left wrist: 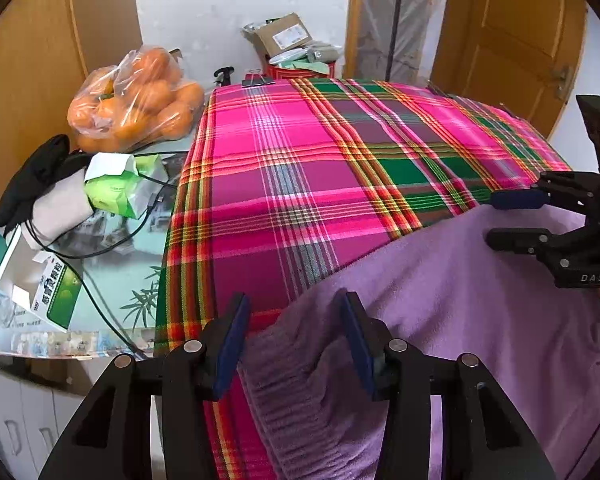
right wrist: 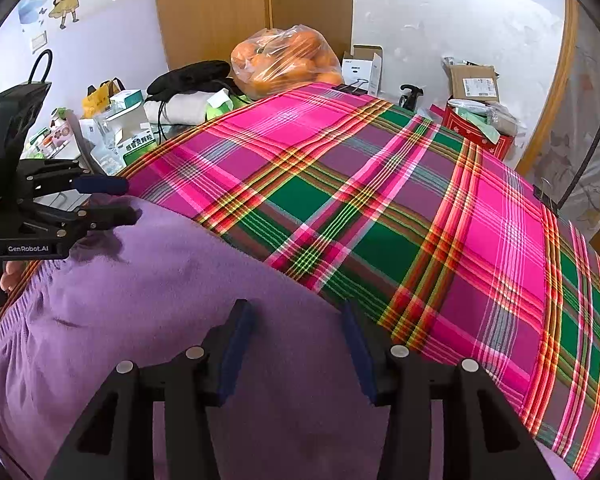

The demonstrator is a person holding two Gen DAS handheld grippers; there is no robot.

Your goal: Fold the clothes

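Observation:
A purple knit garment (left wrist: 480,320) lies on the pink and green plaid cloth (left wrist: 300,160) that covers the table. Its ribbed hem (left wrist: 300,392) runs under my left gripper (left wrist: 296,320), which is open with the hem between its blue pads. From the right wrist view, my right gripper (right wrist: 296,328) is open just above the garment (right wrist: 160,300), near its far edge. The same gripper (left wrist: 492,218) appears at the right of the left wrist view, open over the garment's edge. At the left of the right wrist view the left gripper (right wrist: 122,200) shows up again, with part of a hand on its handle.
A bag of oranges (left wrist: 136,100), black gloves (left wrist: 32,176), cables and small boxes (left wrist: 56,296) crowd the table left of the cloth. Binder clips (left wrist: 258,80) pin the cloth's far edge. A red tin with parcels (left wrist: 300,66) stands behind. Wooden doors (left wrist: 512,32) flank the wall.

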